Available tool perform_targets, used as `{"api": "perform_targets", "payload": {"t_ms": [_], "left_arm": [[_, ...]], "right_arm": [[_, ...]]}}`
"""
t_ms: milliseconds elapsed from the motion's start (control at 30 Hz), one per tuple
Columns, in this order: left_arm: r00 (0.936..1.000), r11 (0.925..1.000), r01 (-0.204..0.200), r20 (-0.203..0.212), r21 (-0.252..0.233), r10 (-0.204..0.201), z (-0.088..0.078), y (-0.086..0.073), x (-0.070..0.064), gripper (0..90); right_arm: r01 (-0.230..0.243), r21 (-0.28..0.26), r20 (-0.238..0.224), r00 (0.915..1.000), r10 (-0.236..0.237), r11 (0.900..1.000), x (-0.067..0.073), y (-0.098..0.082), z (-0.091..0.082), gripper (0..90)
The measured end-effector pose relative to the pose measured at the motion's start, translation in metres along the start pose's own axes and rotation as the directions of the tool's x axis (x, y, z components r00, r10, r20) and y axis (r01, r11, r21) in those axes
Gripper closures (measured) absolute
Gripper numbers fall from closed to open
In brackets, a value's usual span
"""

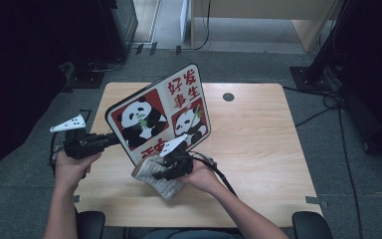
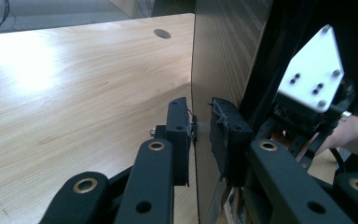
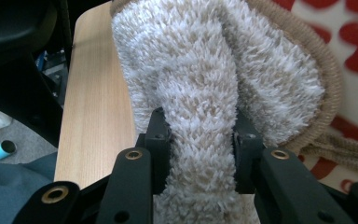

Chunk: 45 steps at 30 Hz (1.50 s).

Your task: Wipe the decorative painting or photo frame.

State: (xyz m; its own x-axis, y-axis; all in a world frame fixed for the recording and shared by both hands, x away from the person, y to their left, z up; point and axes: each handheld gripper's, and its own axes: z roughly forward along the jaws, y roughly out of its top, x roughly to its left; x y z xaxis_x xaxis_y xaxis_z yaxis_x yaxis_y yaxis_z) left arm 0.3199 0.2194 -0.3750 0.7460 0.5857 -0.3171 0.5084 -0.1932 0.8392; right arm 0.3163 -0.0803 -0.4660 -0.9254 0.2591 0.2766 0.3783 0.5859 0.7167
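Fluffy beige cloth (image 3: 200, 93) is sitting bunched between the right gripper's (image 3: 199, 154) pads, clenched on a fold of it; looks like a soft, light, shaggy rag with a knitted brown rim, so it's going to flop and compress rather than resist. Right gripper (image 1: 171, 167) is pressing that cloth against the lower printed face of the panda board (image 1: 159, 112), near the front edge of the table (image 1: 258, 149), left of centre. Board is standing tilted on its bottom edge, held up by the left gripper (image 1: 97, 142), whose jaws are clamping its left rim edge-on (image 2: 199, 135); the wood-grain back (image 2: 223, 51) is facing that camera. Board is reading as stiff, thin, flat and probably light, with a glossy face that's likely slippery, so an edge pinch is the sensible hold, but it's leaving the panel free to pivot if wiping pressure gets heavy. I'd be keeping the cloth grip deep in the fold so it isn't pulling out, and keeping strokes light toward the clamped side.
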Motion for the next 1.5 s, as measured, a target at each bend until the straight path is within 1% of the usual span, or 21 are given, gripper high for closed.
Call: {"api": "perform_targets", "payload": {"t_ms": [167, 233, 267, 300, 400, 633, 667, 833, 933, 967, 1000, 1133, 1167, 1233, 1300, 1333, 1367, 1500], "left_arm": [[1.0000, 1.0000, 0.002, -0.004, 0.005, -0.002, 0.000, 0.000, 0.000, 77.3], [1.0000, 1.0000, 0.001, -0.005, 0.006, -0.001, 0.000, 0.000, -0.001, 77.3], [1.0000, 1.0000, 0.001, -0.005, 0.006, -0.001, 0.000, 0.000, -0.001, 77.3], [1.0000, 1.0000, -0.002, -0.006, 0.007, 0.002, 0.000, -0.001, -0.001, 77.1], [1.0000, 1.0000, 0.001, -0.003, 0.007, -0.001, 0.000, -0.001, 0.000, 77.1], [1.0000, 1.0000, -0.002, -0.001, 0.000, 0.002, -0.003, -0.001, 0.000, 76.9], [1.0000, 1.0000, -0.001, -0.005, -0.002, 0.001, -0.003, -0.001, 0.000, 76.9], [1.0000, 0.9999, 0.007, -0.006, -0.008, -0.007, -0.007, -0.003, 0.002, 76.7], [0.9999, 0.9999, 0.008, -0.009, -0.012, -0.008, -0.010, -0.004, 0.002, 76.2], [0.9999, 0.9999, 0.008, -0.009, -0.012, -0.008, -0.010, -0.004, 0.002, 76.2], [0.9998, 0.9998, 0.014, -0.011, -0.015, -0.014, -0.011, -0.005, 0.001, 76.2], [0.9997, 0.9999, 0.012, -0.022, -0.010, -0.012, -0.014, -0.007, 0.001, 76.3], [0.9995, 0.9998, 0.016, -0.026, -0.011, -0.017, -0.014, -0.008, 0.000, 76.3], [0.9994, 0.9998, 0.015, -0.030, -0.010, -0.015, -0.017, -0.009, 0.000, 76.3], [0.9992, 0.9997, 0.020, -0.033, -0.014, -0.021, -0.018, -0.010, 0.000, 76.3], [0.9990, 0.9996, 0.023, -0.038, -0.016, -0.024, -0.020, -0.011, 0.000, 76.2], [0.9990, 0.9996, 0.024, -0.038, -0.015, -0.024, -0.021, -0.012, 0.000, 76.1], [0.9983, 0.9995, 0.029, -0.050, -0.015, -0.030, -0.024, -0.015, -0.002, 76.2]], "right_arm": [[0.013, -0.039, -0.010, 0.9999, -0.013, 0.999, 0.005, 0.016, -0.010, 67.4], [0.020, -0.042, -0.016, 0.9997, -0.021, 0.999, 0.008, 0.024, -0.015, 67.4], [0.020, -0.042, -0.016, 0.9997, -0.021, 0.999, 0.008, 0.024, -0.015, 67.4], [0.035, -0.054, -0.010, 0.9993, -0.036, 0.998, 0.009, 0.032, -0.021, 67.4], [0.046, -0.071, -0.002, 0.9989, -0.047, 0.996, 0.011, 0.042, -0.028, 67.4], [0.077, -0.077, 0.001, 0.9970, -0.077, 0.994, 0.019, 0.063, -0.041, 67.4], [0.083, -0.083, 0.002, 0.9965, -0.084, 0.993, 0.019, 0.065, -0.042, 67.4], [0.102, -0.081, 0.013, 0.9948, -0.101, 0.991, 0.024, 0.076, -0.051, 67.4], [0.115, -0.094, 0.009, 0.9934, -0.115, 0.989, 0.027, 0.084, -0.056, 67.4], [0.115, -0.094, 0.009, 0.9934, -0.115, 0.989, 0.027, 0.084, -0.056, 67.4], [0.117, -0.101, 0.007, 0.9931, -0.117, 0.988, 0.030, 0.092, -0.060, 67.4], [0.138, -0.108, 0.009, 0.9904, -0.138, 0.985, 0.035, 0.104, -0.065, 67.4], [0.150, -0.114, 0.008, 0.9886, -0.150, 0.982, 0.037, 0.107, -0.065, 67.4], [0.150, -0.121, -0.003, 0.9884, -0.152, 0.981, 0.040, 0.113, -0.065, 67.4], [0.152, -0.122, -0.006, 0.9881, -0.154, 0.981, 0.042, 0.115, -0.065, 67.4], [0.166, -0.126, -0.014, 0.9855, -0.169, 0.978, 0.046, 0.121, -0.065, 67.4], [0.177, -0.133, -0.018, 0.9832, -0.181, 0.975, 0.048, 0.124, -0.065, 67.4], [0.193, -0.133, -0.034, 0.9795, -0.199, 0.972, 0.055, 0.136, -0.064, 67.4]]}}
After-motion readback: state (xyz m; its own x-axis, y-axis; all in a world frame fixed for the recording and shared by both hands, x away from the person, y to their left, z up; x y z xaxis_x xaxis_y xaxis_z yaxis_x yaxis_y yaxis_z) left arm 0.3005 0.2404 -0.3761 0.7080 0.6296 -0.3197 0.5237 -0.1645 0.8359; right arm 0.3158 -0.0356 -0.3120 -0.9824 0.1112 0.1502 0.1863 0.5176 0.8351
